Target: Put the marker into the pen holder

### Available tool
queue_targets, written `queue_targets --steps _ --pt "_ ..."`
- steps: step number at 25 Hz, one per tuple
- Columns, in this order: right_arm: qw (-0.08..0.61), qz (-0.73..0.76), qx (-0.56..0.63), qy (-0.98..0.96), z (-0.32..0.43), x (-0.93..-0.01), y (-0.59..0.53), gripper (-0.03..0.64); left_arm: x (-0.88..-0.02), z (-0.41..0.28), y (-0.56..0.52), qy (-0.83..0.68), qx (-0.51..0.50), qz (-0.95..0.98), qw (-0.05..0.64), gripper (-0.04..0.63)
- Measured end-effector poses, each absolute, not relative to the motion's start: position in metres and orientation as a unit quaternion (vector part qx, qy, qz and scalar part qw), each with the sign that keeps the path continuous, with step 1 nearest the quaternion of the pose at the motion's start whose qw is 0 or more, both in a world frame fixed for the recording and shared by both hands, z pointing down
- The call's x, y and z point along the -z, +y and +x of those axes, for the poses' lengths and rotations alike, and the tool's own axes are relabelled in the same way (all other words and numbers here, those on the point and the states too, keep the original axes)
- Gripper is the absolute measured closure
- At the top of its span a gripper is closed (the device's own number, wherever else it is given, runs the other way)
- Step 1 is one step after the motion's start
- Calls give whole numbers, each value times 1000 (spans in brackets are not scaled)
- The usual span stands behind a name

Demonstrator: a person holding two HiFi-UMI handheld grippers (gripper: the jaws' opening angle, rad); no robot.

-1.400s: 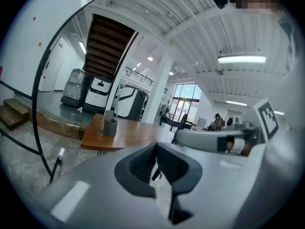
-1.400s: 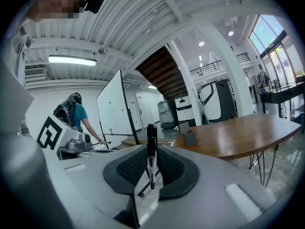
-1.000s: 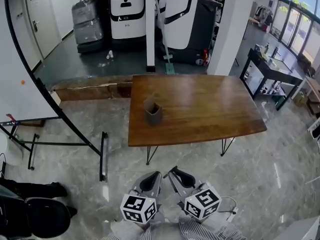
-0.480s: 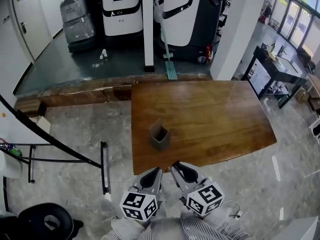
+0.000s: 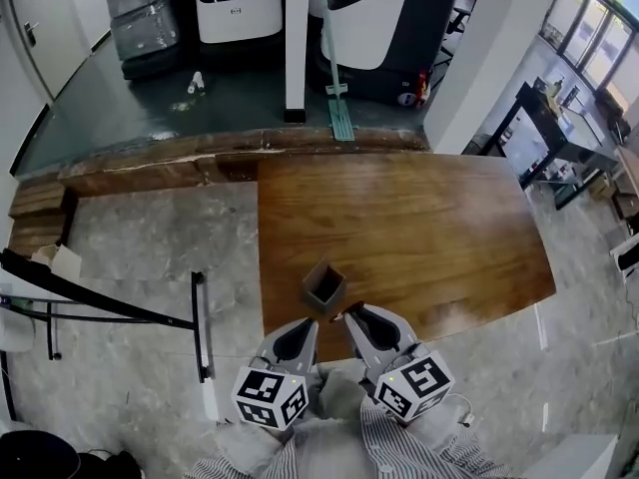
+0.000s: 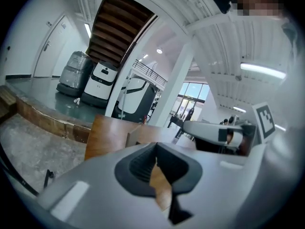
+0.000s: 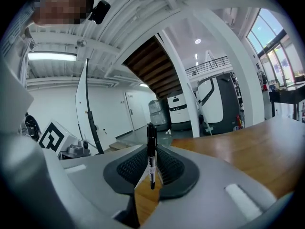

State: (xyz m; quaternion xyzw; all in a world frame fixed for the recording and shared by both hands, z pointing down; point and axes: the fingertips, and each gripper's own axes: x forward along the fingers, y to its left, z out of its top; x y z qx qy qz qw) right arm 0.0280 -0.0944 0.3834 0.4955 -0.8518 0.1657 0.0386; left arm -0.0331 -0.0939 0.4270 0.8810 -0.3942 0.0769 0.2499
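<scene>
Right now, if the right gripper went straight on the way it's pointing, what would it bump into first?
Most likely the pen holder. In the head view the right gripper, shut on the marker, points at it over the near edge of the table. Height is unclear, so it might pass above.

Open wooden table (image 5: 419, 218) lies on every side of the lone pen holder (image 5: 323, 285).

The marker (image 7: 151, 151) is black, the pen holder (image 5: 323, 285) grey, the table (image 5: 419, 218) brown.
</scene>
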Motion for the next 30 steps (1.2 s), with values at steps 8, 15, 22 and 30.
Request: queue_targets --steps 8,15,22,30 --pt "55 483 -183 -854 33 -401 -129 557 -441 -30 -114 -408 -86 867 274 588" --pt "67 480 -182 -856 37 -416 -162 557 -463 -30 -122 -422 -92 853 293 588" --pt "80 467 -200 -858 31 -447 -175 557 -492 -34 -119 -435 -101 836 320 588" --pt "105 455 -221 -856 22 -485 -164 557 -509 -36 -115 -440 -108 827 332 588"
